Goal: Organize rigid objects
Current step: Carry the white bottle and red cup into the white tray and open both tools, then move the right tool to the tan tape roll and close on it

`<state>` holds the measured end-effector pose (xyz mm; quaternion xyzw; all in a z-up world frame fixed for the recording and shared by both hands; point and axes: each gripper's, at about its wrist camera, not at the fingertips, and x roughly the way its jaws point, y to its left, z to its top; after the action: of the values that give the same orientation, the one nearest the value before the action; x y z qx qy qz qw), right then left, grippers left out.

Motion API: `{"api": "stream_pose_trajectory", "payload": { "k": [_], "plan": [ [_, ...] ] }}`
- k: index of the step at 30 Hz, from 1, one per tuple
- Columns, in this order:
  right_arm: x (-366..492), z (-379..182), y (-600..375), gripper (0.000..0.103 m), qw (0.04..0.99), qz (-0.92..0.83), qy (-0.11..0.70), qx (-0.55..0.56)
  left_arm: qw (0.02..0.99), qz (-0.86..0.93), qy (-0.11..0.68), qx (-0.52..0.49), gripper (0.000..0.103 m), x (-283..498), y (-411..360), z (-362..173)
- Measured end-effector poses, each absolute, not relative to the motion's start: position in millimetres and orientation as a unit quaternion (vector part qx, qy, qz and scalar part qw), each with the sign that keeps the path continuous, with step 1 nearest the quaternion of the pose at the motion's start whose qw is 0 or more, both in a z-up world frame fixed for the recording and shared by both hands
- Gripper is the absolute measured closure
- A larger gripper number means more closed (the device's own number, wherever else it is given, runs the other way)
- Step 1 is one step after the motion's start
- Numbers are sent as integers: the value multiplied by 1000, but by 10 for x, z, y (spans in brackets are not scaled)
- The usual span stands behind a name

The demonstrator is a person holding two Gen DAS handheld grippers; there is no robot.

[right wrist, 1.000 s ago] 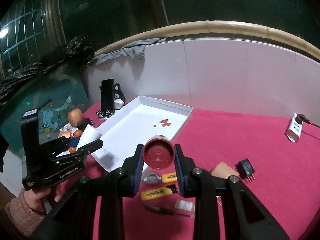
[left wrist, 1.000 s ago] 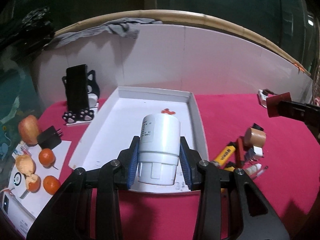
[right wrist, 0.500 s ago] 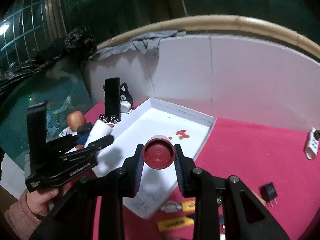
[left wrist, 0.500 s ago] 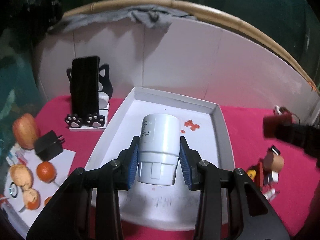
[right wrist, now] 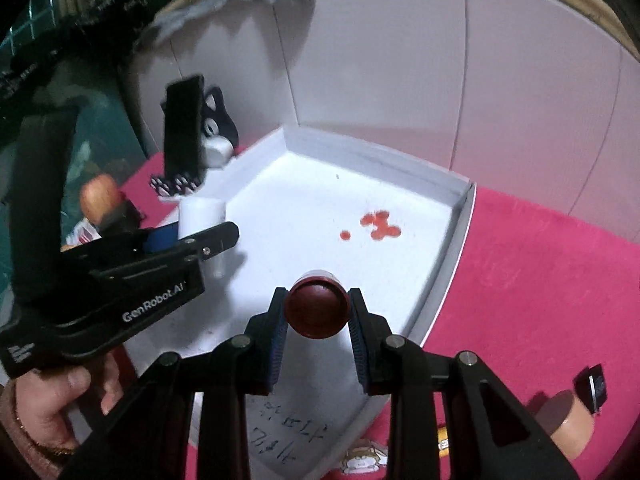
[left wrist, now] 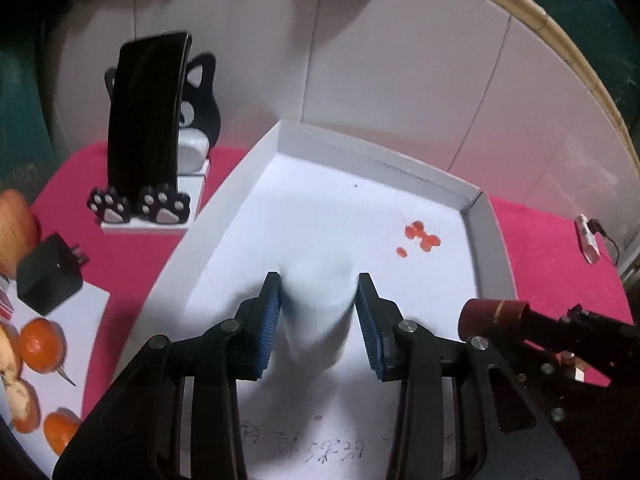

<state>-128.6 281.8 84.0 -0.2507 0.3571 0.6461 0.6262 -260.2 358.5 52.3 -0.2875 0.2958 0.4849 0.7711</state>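
My left gripper (left wrist: 318, 320) is shut on a white cylindrical bottle (left wrist: 320, 312), blurred by motion, held above the floor of the white tray (left wrist: 380, 160). From the right wrist the same white bottle (right wrist: 200, 216) and left gripper (right wrist: 208, 240) show over the tray's left part. My right gripper (right wrist: 316, 316) is shut on a dark red round container (right wrist: 316, 310), hanging over the tray's (right wrist: 444, 276) near right part. That red container (left wrist: 492, 314) enters the left wrist view from the right. Red spots (left wrist: 420, 236) mark the tray floor.
A black phone on a cat-shaped stand (left wrist: 148, 120), a black charger (left wrist: 48, 276), an apple (left wrist: 12, 228) and oranges (left wrist: 40, 344) lie left of the tray. A brown cylinder (right wrist: 564, 424), a black plug (right wrist: 592, 388) and yellow items lie on the pink cloth at right.
Both grippers have moved forward and down, from the tray's front to over its floor, each keeping its object. The tray and phone stand look much nearer.
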Motion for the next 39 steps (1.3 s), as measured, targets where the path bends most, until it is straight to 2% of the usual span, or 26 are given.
{"api": "stream_pose_trajectory", "payload": {
  "k": [7,9,10,11,12,13,14,15,16,18,19,28,39],
  "plan": [
    [-1222,776,2828,74,644,634,353,-242,771,480,281,-311,66,-2659,3637,476],
    [-1210,795,2801,73,648,635,349,-236,765,482,281,-322,63,-2691,3653,459],
    [-1215,799,2804,73,647,636,350,-234,762,486,279,-325,60,-2715,3640,460],
    [-1211,813,2777,73,647,638,350,-228,758,491,279,-328,48,-2732,3632,455],
    [-1216,826,2758,66,648,641,346,-225,754,496,279,-329,40,-2746,3620,452],
    [-1223,836,2742,46,649,642,341,-222,752,503,272,-327,24,-2767,3586,468],
    [-1233,863,2693,32,653,645,333,-217,754,509,263,-322,18,-2787,3548,486],
    [-1238,881,2660,8,652,649,329,-213,754,517,256,-314,17,-2803,3507,511],
    [-1242,895,2641,0,652,650,327,-212,754,525,251,-306,14,-2815,3465,538],
    [-1245,951,2557,0,654,657,318,-201,752,536,243,-296,2,-2838,3399,587],
    [-1241,968,2533,0,654,658,316,-197,754,537,235,-297,0,-2861,3360,618],
    [-964,1320,1954,0,666,677,291,-115,779,511,173,-319,0,-2992,2966,886],
    [-215,1601,932,0,746,620,235,-60,833,452,129,-293,0,-2828,2338,1110]
  ]
}}
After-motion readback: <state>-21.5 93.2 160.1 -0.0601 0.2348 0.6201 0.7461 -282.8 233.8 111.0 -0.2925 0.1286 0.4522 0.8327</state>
